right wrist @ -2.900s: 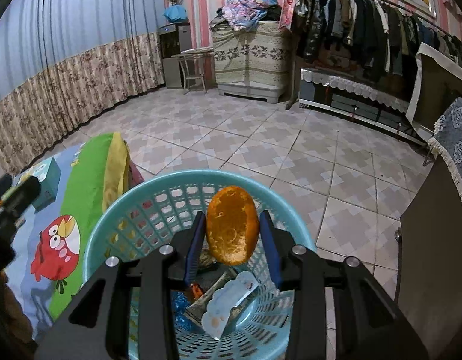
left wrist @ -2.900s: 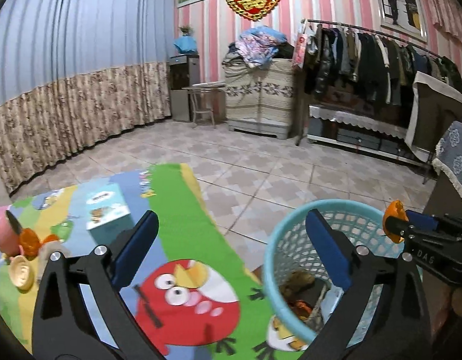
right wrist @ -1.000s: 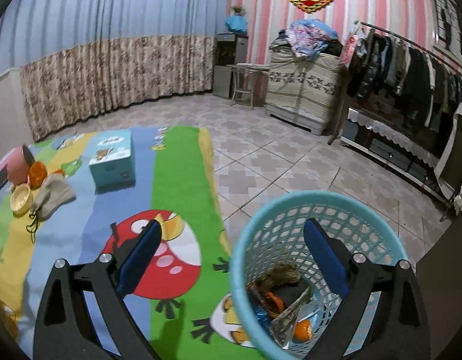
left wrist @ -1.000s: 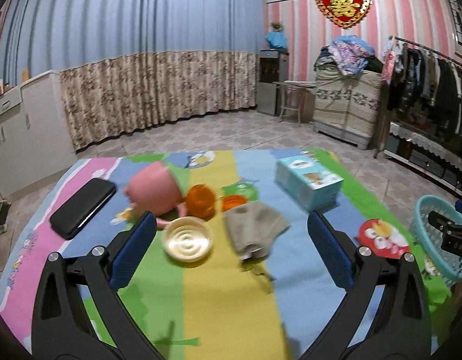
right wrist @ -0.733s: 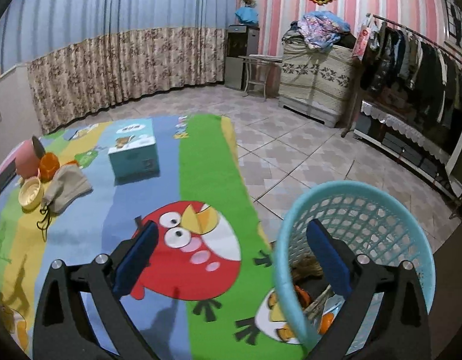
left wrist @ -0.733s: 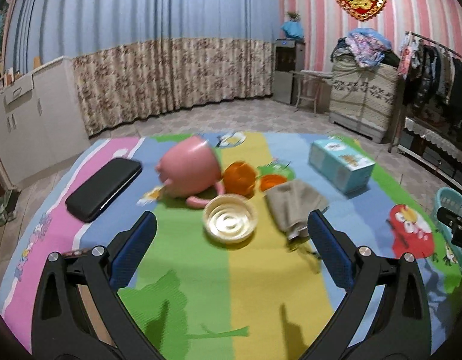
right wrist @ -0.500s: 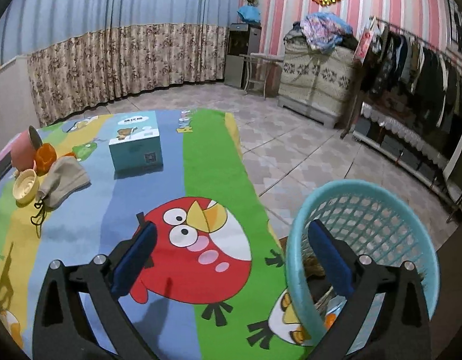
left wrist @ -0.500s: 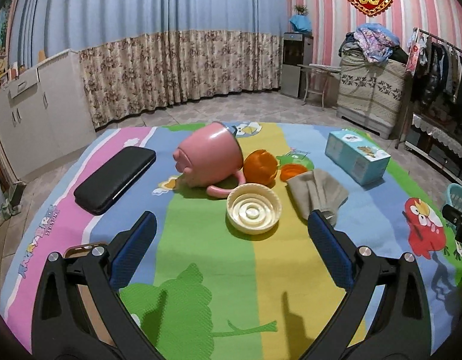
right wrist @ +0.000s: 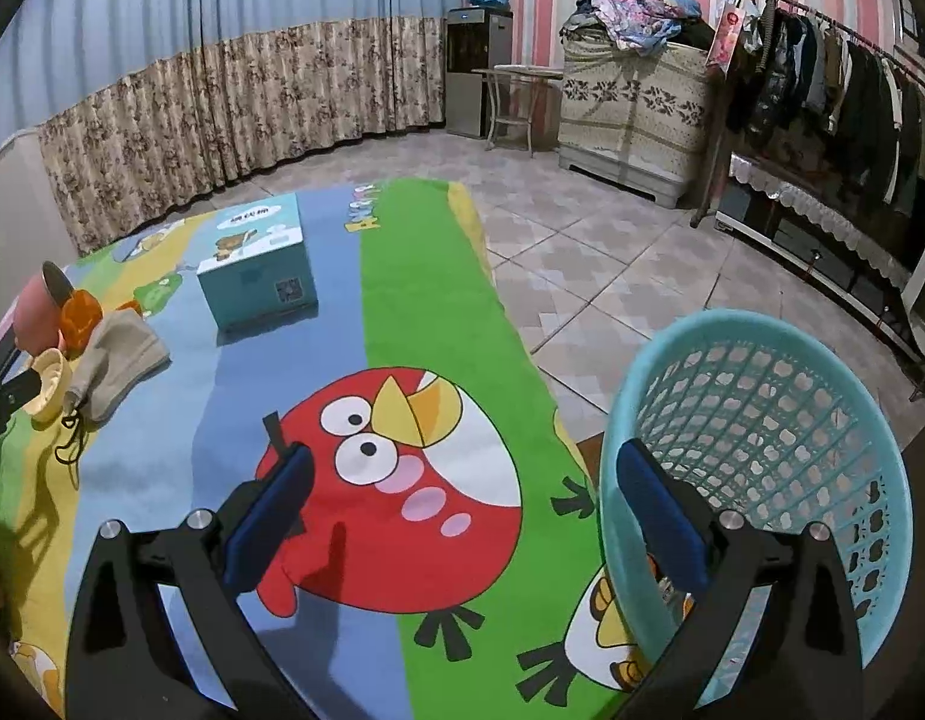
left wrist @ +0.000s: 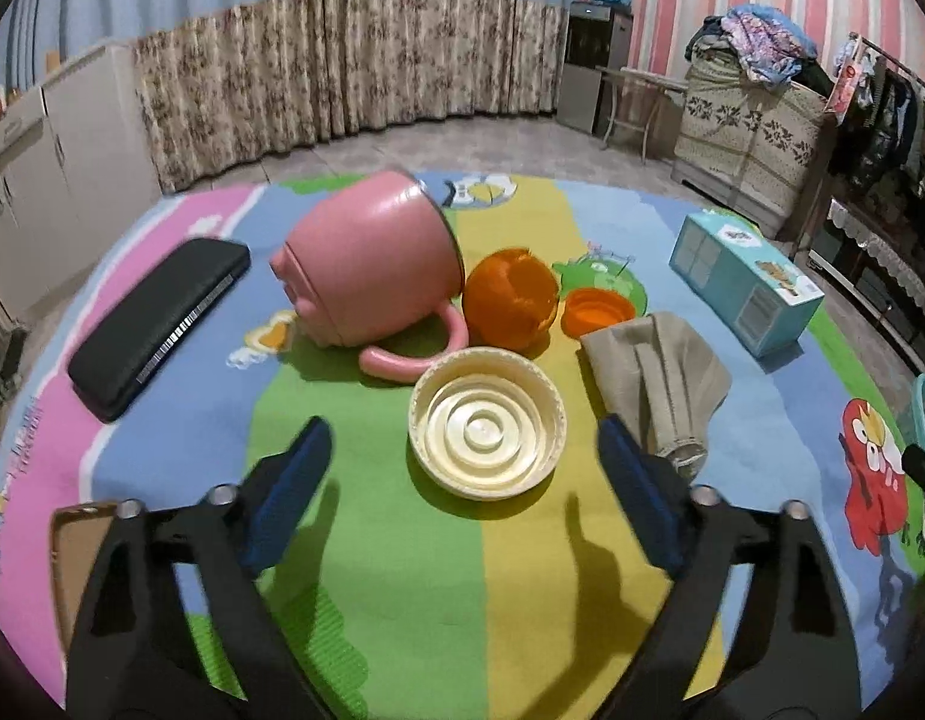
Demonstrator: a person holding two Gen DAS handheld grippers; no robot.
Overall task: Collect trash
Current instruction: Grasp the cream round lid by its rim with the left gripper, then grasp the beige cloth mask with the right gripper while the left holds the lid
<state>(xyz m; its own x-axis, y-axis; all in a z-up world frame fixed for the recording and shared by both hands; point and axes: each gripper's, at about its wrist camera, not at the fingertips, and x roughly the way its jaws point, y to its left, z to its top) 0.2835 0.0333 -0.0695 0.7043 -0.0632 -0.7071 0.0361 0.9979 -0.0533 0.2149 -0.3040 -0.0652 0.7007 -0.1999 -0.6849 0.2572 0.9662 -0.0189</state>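
An orange peel (left wrist: 510, 297), cupped like half a hollow fruit, sits on the cartoon-printed surface (left wrist: 396, 570) well ahead of the left gripper (left wrist: 462, 480), whose fingers (left wrist: 291, 480) are spread wide with nothing between them. A smaller orange piece (left wrist: 599, 312) lies just to the right of the peel. Closer to the fingers, directly ahead between their tips, a cream round lid (left wrist: 486, 431) rests with its ribbed inside facing up. A pink mug (left wrist: 372, 258) lies tipped on its side to the left of the peel, touching it, its handle pointing toward the lid. Ahead of the right fingertip is a folded grey cloth pouch (left wrist: 660, 381); farther right stands a light blue box (left wrist: 744, 282). Far to the left of the fingers lies a flat black case (left wrist: 159, 318).

The right gripper (right wrist: 462, 510) also has its fingers (right wrist: 270, 510) released and apart, holding nothing, above a red bird printed on the surface. Its right finger overlaps the near rim of a turquoise mesh basket (right wrist: 780, 420), which stands just beyond the surface's edge; a little of its contents shows low down, too hidden to identify. From this view the peel (right wrist: 81, 312), mug (right wrist: 33, 303), lid (right wrist: 48, 384) and pouch (right wrist: 117, 360) cluster far off to the left, with the blue box (right wrist: 258, 267) ahead and left of the fingers.
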